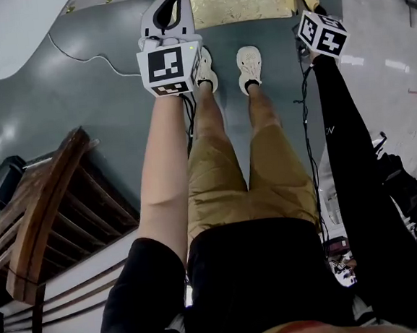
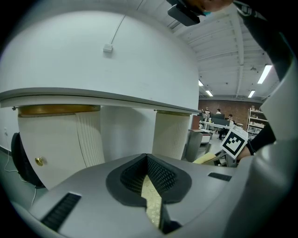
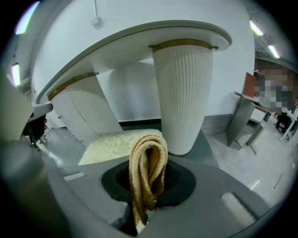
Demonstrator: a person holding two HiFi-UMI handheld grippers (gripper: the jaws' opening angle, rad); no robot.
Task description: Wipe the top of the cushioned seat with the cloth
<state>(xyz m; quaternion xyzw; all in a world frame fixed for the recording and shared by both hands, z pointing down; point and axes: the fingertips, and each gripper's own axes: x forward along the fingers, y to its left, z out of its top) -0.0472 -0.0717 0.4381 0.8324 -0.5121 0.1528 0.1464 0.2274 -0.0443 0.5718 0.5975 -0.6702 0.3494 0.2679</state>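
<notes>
Right gripper [image 3: 148, 188] pinches a tan cloth [image 3: 148, 155], folded into a thick loop, short of the cream patterned seat [image 3: 114, 145]; left gripper [image 2: 148, 163] closed, empty.

Open-plan office or lab floor, not a home. Far beyond the left gripper [image 2: 149, 167], off to its right: desks [image 2: 212, 123] with seated people [image 2: 219, 111], shelving [image 2: 255, 123], a brick-coloured wall [image 2: 223, 104], strip lights [image 2: 265, 73] overhead. Directly ahead of the right gripper [image 3: 149, 155]: large white table [image 3: 139, 51] on fluted pedestal legs [image 3: 184, 93] trimmed in gold. Beneath both: polished grey-green floor [image 1: 100, 92] with a loose cable [image 1: 90, 58]. Back and left of the left gripper: dark wooden chair [image 1: 45, 205].
</notes>
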